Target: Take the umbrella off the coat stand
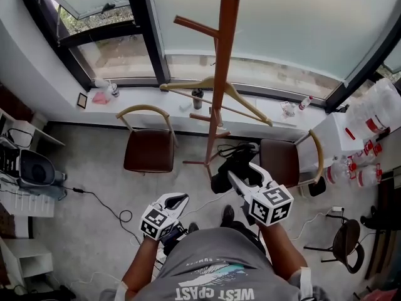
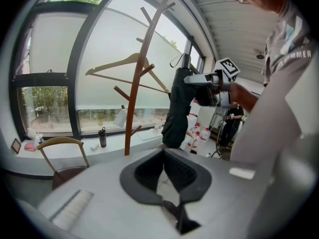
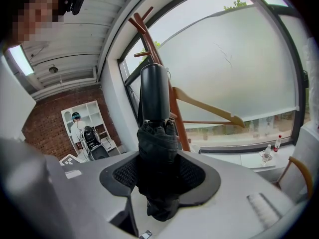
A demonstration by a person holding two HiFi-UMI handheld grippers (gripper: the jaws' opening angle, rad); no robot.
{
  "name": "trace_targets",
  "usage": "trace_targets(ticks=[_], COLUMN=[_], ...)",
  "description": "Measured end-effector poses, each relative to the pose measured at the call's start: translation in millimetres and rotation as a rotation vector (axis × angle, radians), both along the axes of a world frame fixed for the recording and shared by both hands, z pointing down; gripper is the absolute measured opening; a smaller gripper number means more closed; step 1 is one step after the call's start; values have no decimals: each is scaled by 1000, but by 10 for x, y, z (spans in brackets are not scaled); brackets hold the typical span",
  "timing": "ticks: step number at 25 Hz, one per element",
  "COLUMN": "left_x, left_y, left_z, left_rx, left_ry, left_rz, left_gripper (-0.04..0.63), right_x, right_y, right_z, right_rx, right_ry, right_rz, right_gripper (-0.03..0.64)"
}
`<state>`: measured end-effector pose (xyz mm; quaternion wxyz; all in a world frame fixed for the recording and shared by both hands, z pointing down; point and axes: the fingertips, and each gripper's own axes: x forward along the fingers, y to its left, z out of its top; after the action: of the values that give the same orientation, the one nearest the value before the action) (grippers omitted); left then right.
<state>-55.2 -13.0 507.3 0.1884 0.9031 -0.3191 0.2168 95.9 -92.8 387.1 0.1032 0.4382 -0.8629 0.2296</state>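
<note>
The black folded umbrella (image 1: pixel 227 168) hangs upright in my right gripper (image 1: pixel 240 171), which is shut on its bundled fabric (image 3: pixel 157 148). Its smooth black handle end (image 3: pixel 153 91) points up. In the left gripper view the umbrella (image 2: pixel 177 111) hangs in the air to the right of the wooden coat stand (image 2: pixel 134 108), apart from its pegs. The stand's pole (image 1: pixel 220 74) rises just beyond the umbrella and carries a wooden hanger (image 1: pixel 207 83). My left gripper (image 1: pixel 177 200) is lower and to the left, shut with its tips together (image 2: pixel 163 156) and nothing between them.
Two brown chairs (image 1: pixel 149 146) (image 1: pixel 285 158) flank the stand's base under the window sill (image 1: pixel 156 102). Large water bottles (image 1: pixel 369 162) stand at the right, with a stool (image 1: pixel 348 243) nearer me. A cable (image 1: pixel 106 205) runs across the floor. A person (image 3: pixel 77 128) stands by the far shelves.
</note>
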Motion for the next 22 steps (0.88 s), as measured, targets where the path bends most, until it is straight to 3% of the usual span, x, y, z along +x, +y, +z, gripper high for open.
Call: trace_targets(ticks=[22], left_x=[32], left_y=[-120], left_z=[101], left_rx=[-17], left_ry=[6], left_rz=[5], left_gripper=[2], right_x=[-32], right_y=[-217], right_z=[97], right_rx=[-26], right_ry=[11], right_rz=[8], right_gripper=[213])
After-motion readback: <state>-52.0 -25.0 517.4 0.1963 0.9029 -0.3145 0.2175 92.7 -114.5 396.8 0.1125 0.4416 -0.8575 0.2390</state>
